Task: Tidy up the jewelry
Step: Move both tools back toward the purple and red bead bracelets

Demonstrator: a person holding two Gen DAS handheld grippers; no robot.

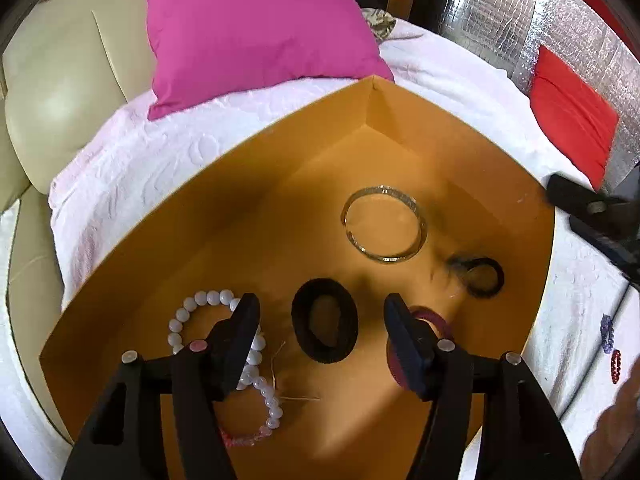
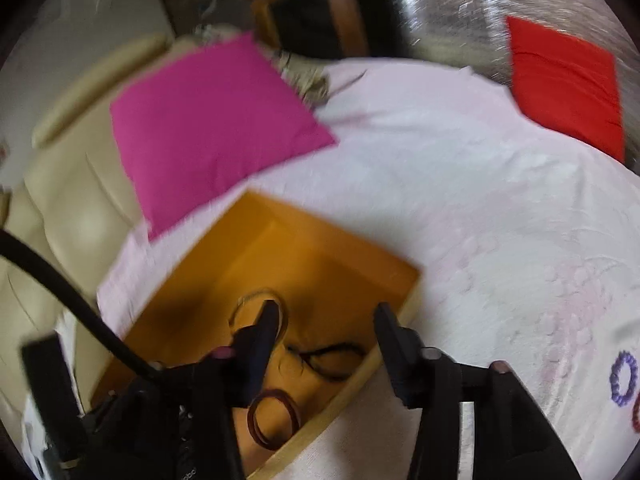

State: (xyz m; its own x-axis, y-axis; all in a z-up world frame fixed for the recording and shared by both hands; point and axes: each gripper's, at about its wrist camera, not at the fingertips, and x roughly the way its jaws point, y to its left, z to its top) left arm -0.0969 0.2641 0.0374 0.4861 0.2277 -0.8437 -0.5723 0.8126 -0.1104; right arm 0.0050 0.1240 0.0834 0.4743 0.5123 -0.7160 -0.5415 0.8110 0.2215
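An orange box [image 1: 200,264] lies on the bed and holds jewelry. My left gripper [image 1: 320,308] hangs open over a thick black hair tie [image 1: 324,326], its pads clear of it. A white bead bracelet [image 1: 200,304] sits partly behind the left finger, and a maroon hair tie [image 1: 438,320] behind the right one. A silver bangle [image 1: 384,226] and a thin black hair tie [image 1: 482,276] lie farther in. My right gripper [image 2: 326,312] is open and empty above the box's right rim [image 2: 360,376], over the thin black hair tie [image 2: 332,360] and the maroon hair tie [image 2: 274,420].
A purple bead bracelet [image 2: 624,378] and a red one [image 2: 636,416] lie on the white bedspread [image 2: 460,200] right of the box. A magenta pillow [image 1: 248,28] and a red cushion [image 1: 572,120] sit behind it. A cream headboard [image 1: 60,92] stands at the left.
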